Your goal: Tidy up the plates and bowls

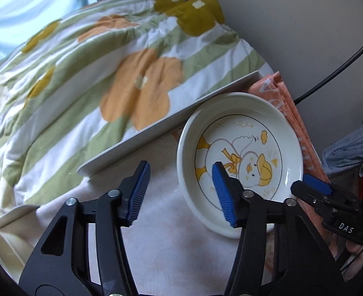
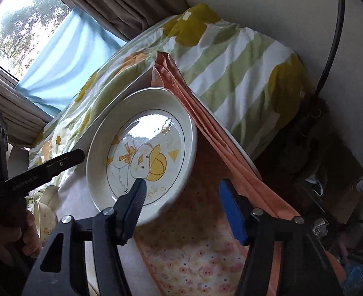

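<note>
So on my left wrist feed the left hand-held gripper [image 1: 181, 192] has its blue pads spread wide with nothing between them, hovering over the white cloth on the table [image 1: 161, 234]. The duck plate [image 1: 240, 162] sits at about 2 o'clock from it, next to a folded orange cloth [image 1: 302, 133], and the right-side pad overlaps the plate's near rim in view, though I can't tell if it's actually touching. A cream bowl [image 1: 6, 249] peeks in at 8 o'clock. On the right wrist feed the right hand-held gripper [image 2: 184, 204] is spread open too, gripping nothing; the plate [image 2: 142, 148] is at 11 o'clock, its near edge by the left pad. The flowery quilt [image 2: 230, 59] on the bed fills the background.
</note>
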The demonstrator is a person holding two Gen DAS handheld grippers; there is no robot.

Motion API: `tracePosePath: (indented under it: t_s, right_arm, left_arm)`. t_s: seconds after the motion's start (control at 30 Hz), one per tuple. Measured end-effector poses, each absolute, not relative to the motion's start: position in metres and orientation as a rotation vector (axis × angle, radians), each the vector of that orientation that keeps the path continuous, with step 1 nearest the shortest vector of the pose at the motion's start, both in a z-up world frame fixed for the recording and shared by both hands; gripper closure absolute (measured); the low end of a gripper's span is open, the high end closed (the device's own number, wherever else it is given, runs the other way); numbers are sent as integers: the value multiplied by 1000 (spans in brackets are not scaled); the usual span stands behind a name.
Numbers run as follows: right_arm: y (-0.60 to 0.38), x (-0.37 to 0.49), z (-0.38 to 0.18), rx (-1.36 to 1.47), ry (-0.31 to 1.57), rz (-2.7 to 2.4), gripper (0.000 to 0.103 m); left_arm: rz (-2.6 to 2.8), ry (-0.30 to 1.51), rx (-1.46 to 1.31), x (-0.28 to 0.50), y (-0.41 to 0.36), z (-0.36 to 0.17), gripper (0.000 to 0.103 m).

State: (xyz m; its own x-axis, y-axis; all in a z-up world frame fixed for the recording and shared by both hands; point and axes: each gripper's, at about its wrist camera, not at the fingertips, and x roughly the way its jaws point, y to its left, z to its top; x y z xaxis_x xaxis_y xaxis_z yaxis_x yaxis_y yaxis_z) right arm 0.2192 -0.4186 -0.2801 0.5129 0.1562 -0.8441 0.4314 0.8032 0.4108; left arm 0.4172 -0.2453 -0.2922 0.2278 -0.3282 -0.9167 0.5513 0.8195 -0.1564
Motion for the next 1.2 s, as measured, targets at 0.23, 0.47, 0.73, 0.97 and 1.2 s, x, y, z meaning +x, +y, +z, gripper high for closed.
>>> tracePosePath:
  t_s: [0.23, 0.47, 0.73, 0.97, 1.2]
  right_arm:
    - [-422, 239, -289, 621, 1045, -186, 69]
    - [-424, 246, -296, 601, 1061, -200, 88]
    - [-424, 249, -294, 578, 1074, -169, 91]
    - [-423, 246, -284, 568, 1072, -139, 91]
    - [-413, 237, -248, 497, 1019, -107, 91]
  left_arm:
    - [-633, 1261, 221, 435, -260, -316, 78]
    - [-624, 1269, 237, 438, -265, -322, 91]
    - [-618, 1247, 265, 434, -266, -320, 91]
    - [-599, 1220, 238, 422, -254, -301, 92]
    - [-575, 1169, 206, 398, -236, -265, 92]
